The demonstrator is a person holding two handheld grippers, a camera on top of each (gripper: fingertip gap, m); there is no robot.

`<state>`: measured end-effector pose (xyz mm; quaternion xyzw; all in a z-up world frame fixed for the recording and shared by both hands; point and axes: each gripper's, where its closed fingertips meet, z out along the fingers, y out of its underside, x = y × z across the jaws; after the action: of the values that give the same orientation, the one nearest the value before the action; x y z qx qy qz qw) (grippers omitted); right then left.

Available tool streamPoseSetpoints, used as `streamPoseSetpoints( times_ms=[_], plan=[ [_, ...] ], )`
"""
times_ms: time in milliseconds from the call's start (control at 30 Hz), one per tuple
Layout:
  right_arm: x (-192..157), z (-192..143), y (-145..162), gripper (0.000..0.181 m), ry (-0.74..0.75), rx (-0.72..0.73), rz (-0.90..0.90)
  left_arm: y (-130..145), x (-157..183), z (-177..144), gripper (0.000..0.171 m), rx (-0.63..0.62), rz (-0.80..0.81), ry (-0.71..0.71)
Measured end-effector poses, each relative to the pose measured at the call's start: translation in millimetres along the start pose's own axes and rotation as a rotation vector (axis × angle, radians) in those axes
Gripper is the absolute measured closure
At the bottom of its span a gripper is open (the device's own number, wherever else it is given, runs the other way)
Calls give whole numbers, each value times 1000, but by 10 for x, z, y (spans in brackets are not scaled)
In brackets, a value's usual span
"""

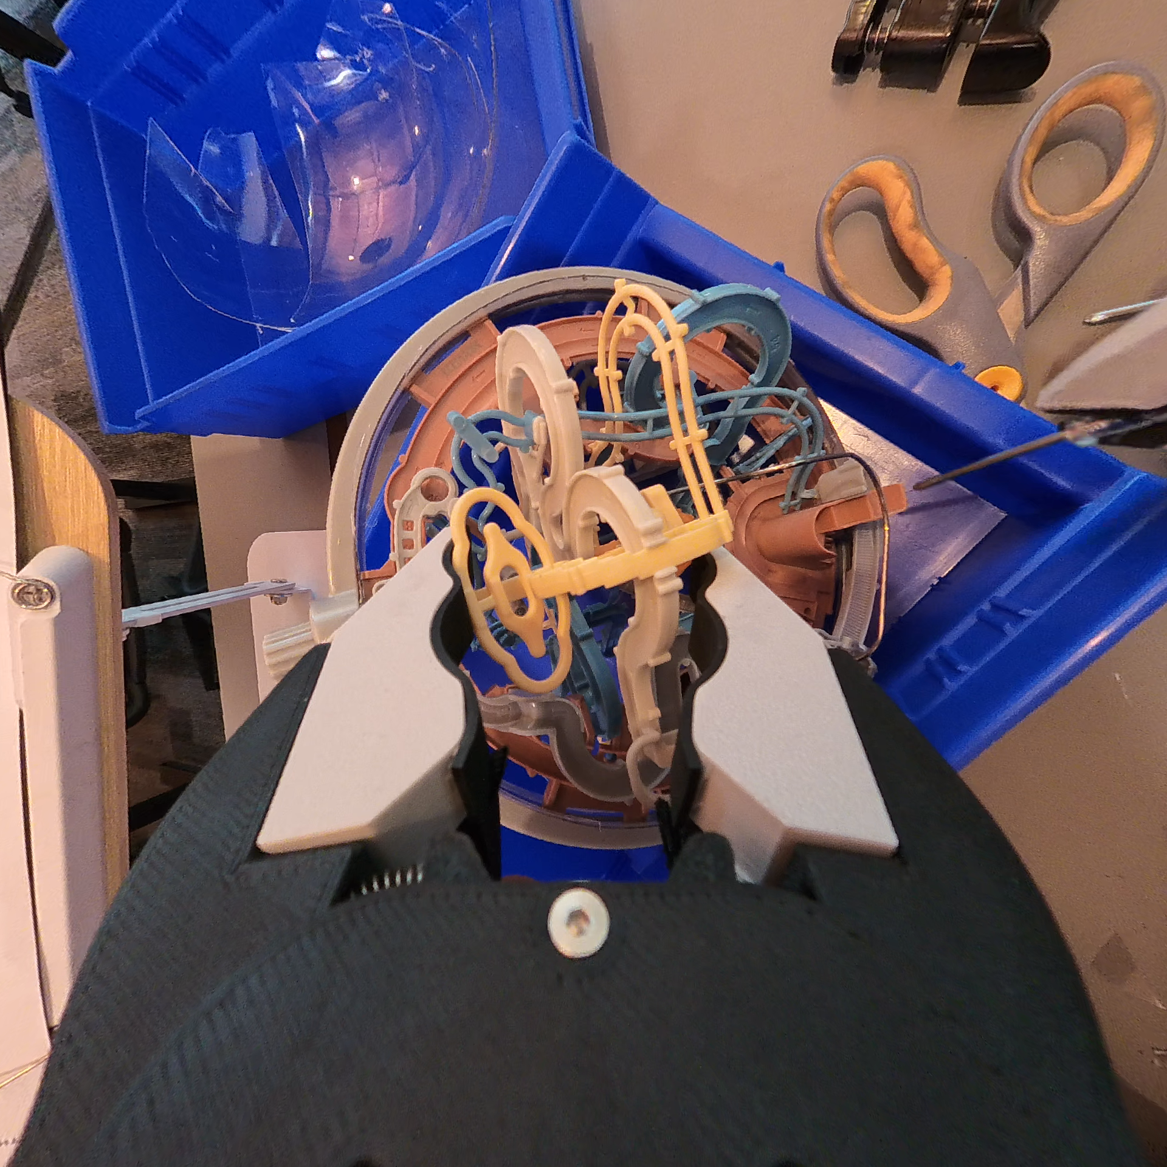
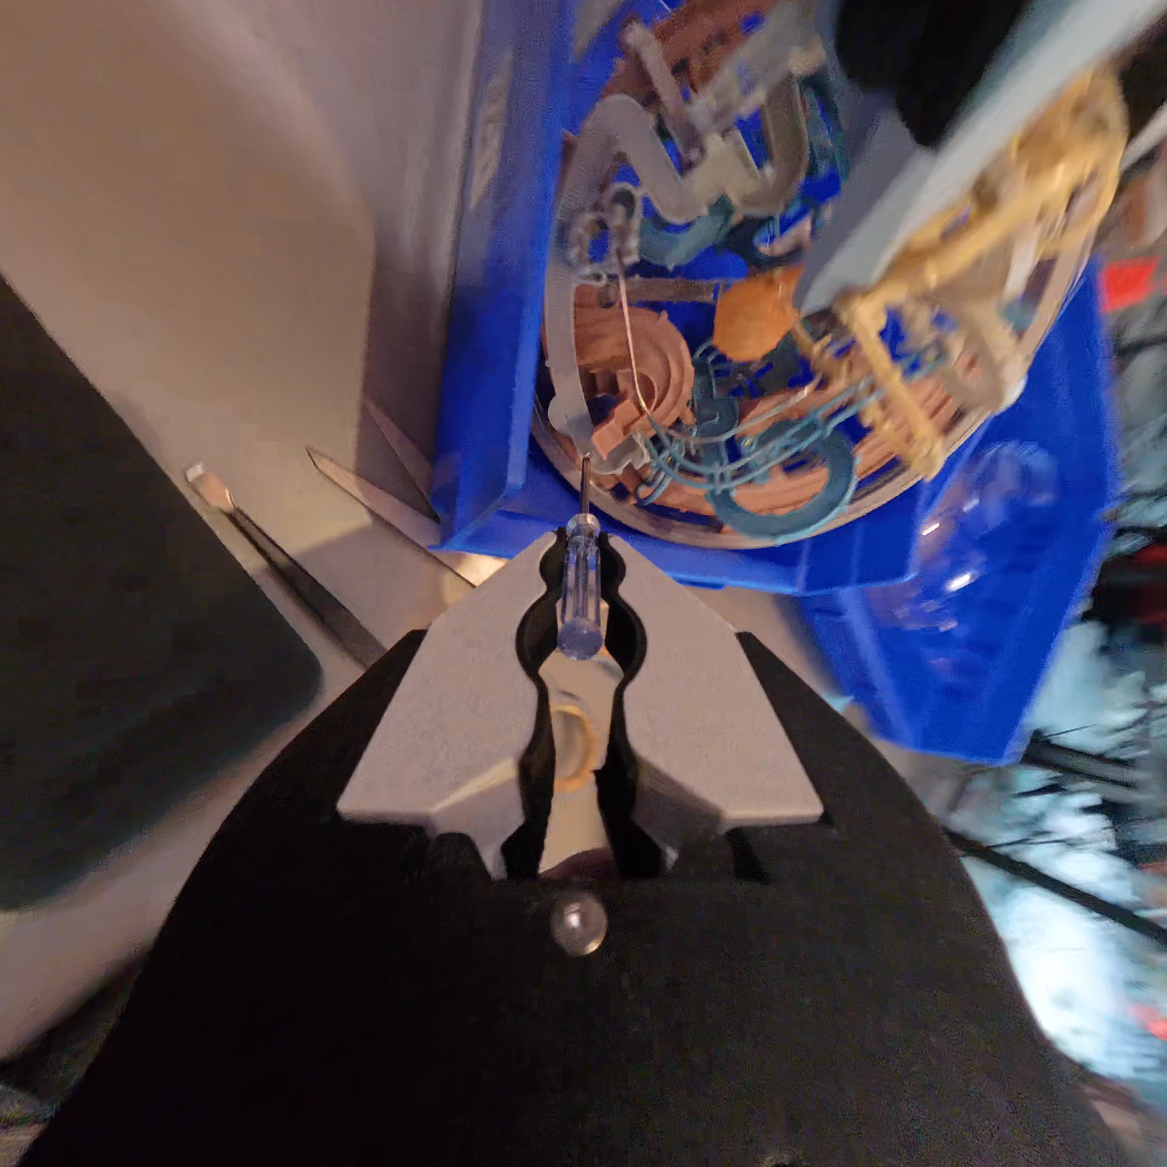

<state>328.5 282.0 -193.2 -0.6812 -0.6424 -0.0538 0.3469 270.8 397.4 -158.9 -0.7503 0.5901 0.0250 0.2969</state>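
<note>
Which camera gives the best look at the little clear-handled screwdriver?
The right wrist view: the screwdriver sits sharp and central, clamped in the right gripper, its tip at the maze ball. The left wrist view shows only its thin shaft at the right edge.

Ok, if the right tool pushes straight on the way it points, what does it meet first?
Probably the maze ball's rim: the screwdriver held in the right tool already has its tip by the brown tab at the grey ring. Depth is unclear.

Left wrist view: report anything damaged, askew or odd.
The clear dome pieces in the far blue bin look cracked and split into loose shards. The maze ball lacks its upper shell, its tracks exposed. Scissors lie open beside the near blue bin.
</note>
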Motion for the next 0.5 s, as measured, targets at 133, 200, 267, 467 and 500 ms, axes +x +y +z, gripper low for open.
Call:
streamPoseSetpoints(
  times_ms=[133,200,267,467,500],
  plan=[
    [-5,127,88,175,-34,44,235,-3,-1,1,104,2,-1,1],
    [-29,161,108,175,-43,62,276,-4,-2,3,104,4,-2,4],
    [-39,169,113,175,-51,77,319,-4,-3,4,104,4,-3,5],
    [-26,188,113,175,-46,105,379,-4,-5,5,104,6,-4,7],
    [-25,189,112,175,-47,112,384,-4,-5,4,104,6,-4,7]
  ],
)
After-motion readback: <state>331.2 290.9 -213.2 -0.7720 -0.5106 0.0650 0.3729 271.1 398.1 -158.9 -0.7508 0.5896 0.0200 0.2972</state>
